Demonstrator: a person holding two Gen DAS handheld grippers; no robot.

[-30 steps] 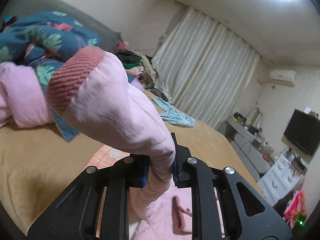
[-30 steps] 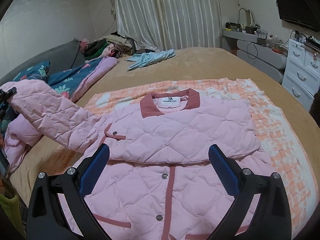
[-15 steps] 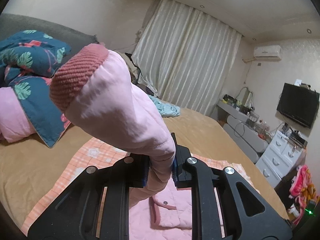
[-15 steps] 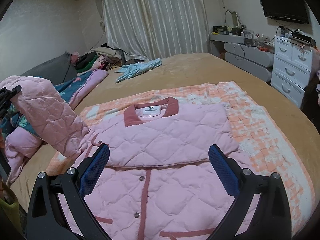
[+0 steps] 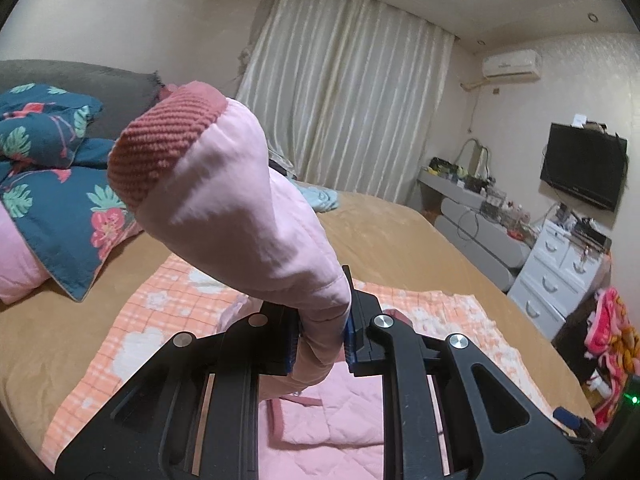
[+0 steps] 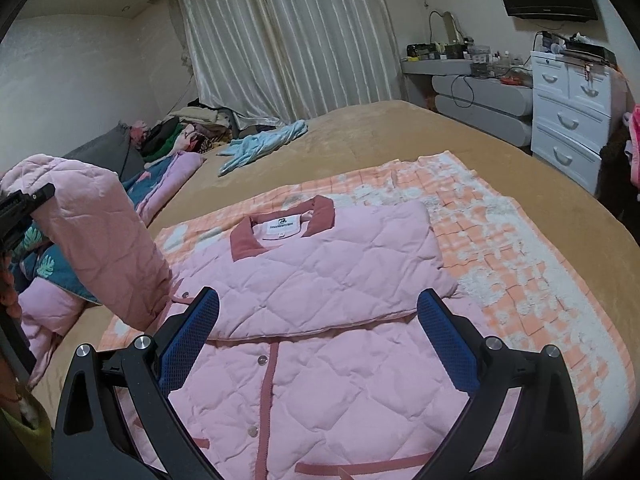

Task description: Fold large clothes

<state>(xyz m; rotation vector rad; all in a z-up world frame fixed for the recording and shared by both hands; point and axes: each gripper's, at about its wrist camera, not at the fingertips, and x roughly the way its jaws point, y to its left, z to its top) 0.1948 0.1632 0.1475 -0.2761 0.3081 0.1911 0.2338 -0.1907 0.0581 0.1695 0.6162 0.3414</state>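
A pink quilted jacket (image 6: 328, 280) with a dark-pink collar lies front up on an orange checked blanket (image 6: 500, 240) on the bed. One sleeve is folded across its chest. My left gripper (image 5: 320, 340) is shut on the other sleeve (image 5: 248, 216) and holds it raised, its ribbed cuff (image 5: 160, 152) pointing up. That raised sleeve (image 6: 104, 240) shows at the left of the right wrist view. My right gripper (image 6: 316, 340) is open and empty, just above the jacket's middle.
A tan bedspread (image 6: 400, 136) covers the bed. A floral quilt (image 5: 52, 184) and clothes pile (image 6: 188, 128) lie at the far left. A light-blue garment (image 6: 264, 144) lies further back. White drawers (image 6: 572, 116) and a TV (image 5: 580, 168) stand to the right.
My left gripper has carried the sleeve up and rightward over the jacket. The right gripper has stayed open and drawn slightly closer above the jacket.
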